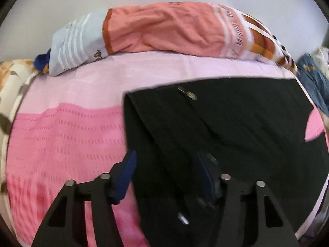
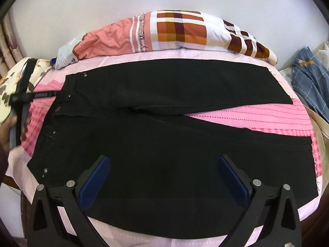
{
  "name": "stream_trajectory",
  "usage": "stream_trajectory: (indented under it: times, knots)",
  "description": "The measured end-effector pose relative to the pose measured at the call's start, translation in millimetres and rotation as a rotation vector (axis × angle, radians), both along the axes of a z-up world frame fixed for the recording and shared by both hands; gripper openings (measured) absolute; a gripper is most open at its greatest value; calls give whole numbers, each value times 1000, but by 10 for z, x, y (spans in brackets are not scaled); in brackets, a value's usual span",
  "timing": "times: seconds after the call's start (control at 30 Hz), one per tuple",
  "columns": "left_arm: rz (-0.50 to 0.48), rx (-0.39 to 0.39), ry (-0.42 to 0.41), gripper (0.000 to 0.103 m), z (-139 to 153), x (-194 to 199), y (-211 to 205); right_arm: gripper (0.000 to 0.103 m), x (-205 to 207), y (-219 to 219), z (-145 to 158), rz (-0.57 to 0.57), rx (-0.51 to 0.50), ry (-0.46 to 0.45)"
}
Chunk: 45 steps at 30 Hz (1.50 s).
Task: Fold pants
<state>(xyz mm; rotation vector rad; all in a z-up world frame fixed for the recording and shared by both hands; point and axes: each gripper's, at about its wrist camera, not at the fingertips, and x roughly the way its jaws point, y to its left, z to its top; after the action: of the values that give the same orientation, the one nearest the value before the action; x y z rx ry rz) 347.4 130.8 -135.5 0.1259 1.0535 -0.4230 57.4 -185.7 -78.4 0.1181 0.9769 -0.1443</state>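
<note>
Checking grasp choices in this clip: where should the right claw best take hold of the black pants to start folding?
Probably the hem of the near leg, approached from the right end. The black pants lie flat with legs splayed in a V, so that free edge lifts easily over the far leg. The right claw hovers open above.

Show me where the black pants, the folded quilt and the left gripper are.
black pants [image 2: 164, 144]: right wrist view, near leg.
folded quilt [image 2: 178, 30]: right wrist view, checked part.
left gripper [image 1: 168, 175]: left wrist view, between its fingertips.
</note>
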Motion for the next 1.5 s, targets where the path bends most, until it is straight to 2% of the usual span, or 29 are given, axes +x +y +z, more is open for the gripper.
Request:
stream_trajectory:
  times: [0.07,0.17,0.3,0.63,0.7,0.73,0.87,0.9,0.97,1.03,1.1,1.2,1.33,1.43,1.5]
  knots:
    - [8,-3,0,56,-51,206,64,102,55,-3,-18,-5,0,7]
    - [-9,-50,32,56,-122,487,125,102,119,26,-33,-3,-4,18]
    - [-38,-35,42,56,-201,663,70,102,205,89,-86,12,-8,36]
    - [-91,-146,103,56,-194,804,-3,102,294,172,-180,28,-6,67]
    - [-97,-96,73,55,-176,740,-81,102,306,187,-198,33,-3,73]
    - [-100,-79,58,53,-161,705,-103,102,313,194,-200,35,-1,73]
    - [-69,-110,53,29,-112,649,-49,102,362,209,-173,42,-2,58]
    - [-63,-92,44,26,-105,621,-68,102,382,210,-169,48,4,54]
    - [-75,-5,-10,19,-54,510,-198,102,456,195,-149,57,24,44]
    - [-85,45,-59,15,27,402,-293,102,552,145,-96,60,66,16]
    - [-74,42,-90,14,139,290,-306,102,689,20,-28,61,173,-17]
    - [-52,-12,-147,14,360,86,-272,102,951,-249,45,35,380,-55]
    - [-20,-131,-193,14,682,-327,-198,102,1391,-741,38,-33,706,-92]
    - [-29,-187,-208,14,822,-706,-201,98,1755,-990,-28,-64,815,-79]
    - [-34,-220,-191,14,860,-926,-201,87,1973,-1089,-133,-76,890,-39]
